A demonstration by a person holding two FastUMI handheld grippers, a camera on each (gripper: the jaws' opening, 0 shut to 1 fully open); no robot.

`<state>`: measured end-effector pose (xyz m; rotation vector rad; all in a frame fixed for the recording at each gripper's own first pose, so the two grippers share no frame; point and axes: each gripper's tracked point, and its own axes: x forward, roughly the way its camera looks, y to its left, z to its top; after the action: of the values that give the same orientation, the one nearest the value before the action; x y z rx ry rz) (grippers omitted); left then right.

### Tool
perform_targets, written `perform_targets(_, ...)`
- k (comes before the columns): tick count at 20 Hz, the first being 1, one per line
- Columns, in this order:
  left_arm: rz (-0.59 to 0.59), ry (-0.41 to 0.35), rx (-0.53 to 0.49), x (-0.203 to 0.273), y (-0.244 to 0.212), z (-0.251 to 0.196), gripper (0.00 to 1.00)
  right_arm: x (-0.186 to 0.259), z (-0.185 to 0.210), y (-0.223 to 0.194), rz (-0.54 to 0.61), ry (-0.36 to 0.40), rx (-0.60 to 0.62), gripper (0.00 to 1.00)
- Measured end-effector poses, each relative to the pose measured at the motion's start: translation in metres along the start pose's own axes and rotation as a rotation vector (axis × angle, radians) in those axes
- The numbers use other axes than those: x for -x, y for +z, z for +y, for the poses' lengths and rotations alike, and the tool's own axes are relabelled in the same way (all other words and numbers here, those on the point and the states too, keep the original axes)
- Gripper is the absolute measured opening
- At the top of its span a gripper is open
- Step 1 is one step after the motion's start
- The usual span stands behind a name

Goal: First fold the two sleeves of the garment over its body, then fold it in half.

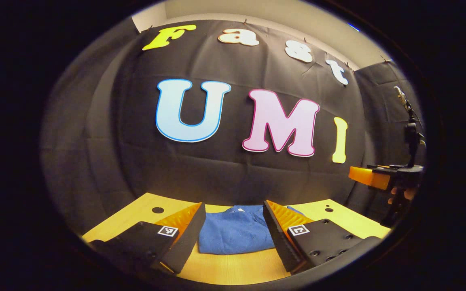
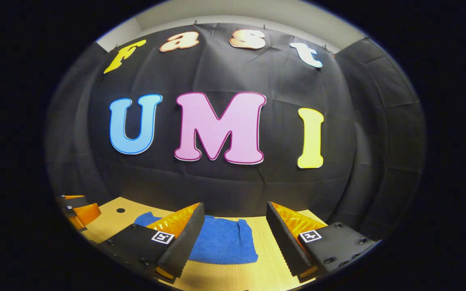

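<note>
Garment (image 1: 235, 232) lies on the tabletop (image 1: 233, 268) as a compact blue block with straight edges and no loose sleeve that we can see. We judge the sleeve folds and the halving both done, or close to it; the far edge, near the wall, is too small to check.

Left gripper (image 1: 233, 228): fingers spread wide, empty, raised clear of the cloth, with the garment seen between them. Right gripper (image 2: 233, 232): fingers likewise spread, holding nothing, and the garment (image 2: 225, 242) sits to the left of the gap, partly behind the left finger.

Next move, as we read it: little remains. If a layer sits askew, one gripper would need to come down on a near corner and pinch both layers before squaring the edge. Otherwise, pull back.

View differences:
- Left gripper view catches the right gripper (image 1: 368, 178) at far right, held high above the tabletop, with part of a hand (image 1: 401, 196) under it.
- Right gripper view catches the left gripper (image 2: 77, 210) at far left, low by the tabletop edge, and shows the garment's right edge and near right corner plainly.
</note>
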<state>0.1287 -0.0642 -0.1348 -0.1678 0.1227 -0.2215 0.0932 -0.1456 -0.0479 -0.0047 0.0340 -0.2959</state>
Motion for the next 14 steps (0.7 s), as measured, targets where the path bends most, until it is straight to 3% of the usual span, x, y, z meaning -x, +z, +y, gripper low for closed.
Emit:
perform_targets(4,-0.004,0.034,-0.078,0.089,0.021,0.0,0.81,0.06,0.02,0.016,0.032,0.05,-0.075,0.96)
perform_targets(7,0.0,0.052,-0.076,0.162,0.033,-0.008,0.81,0.099,0.036,0.013,0.093,0.125,-0.115,0.96)
perform_targets(10,-0.027,0.077,-0.074,0.224,0.044,-0.022,0.81,0.15,0.039,0.018,0.09,0.189,-0.068,0.96)
perform_targets(14,-0.051,0.086,-0.128,0.264,0.048,-0.039,0.81,0.214,0.036,0.006,0.089,0.224,-0.012,0.96)
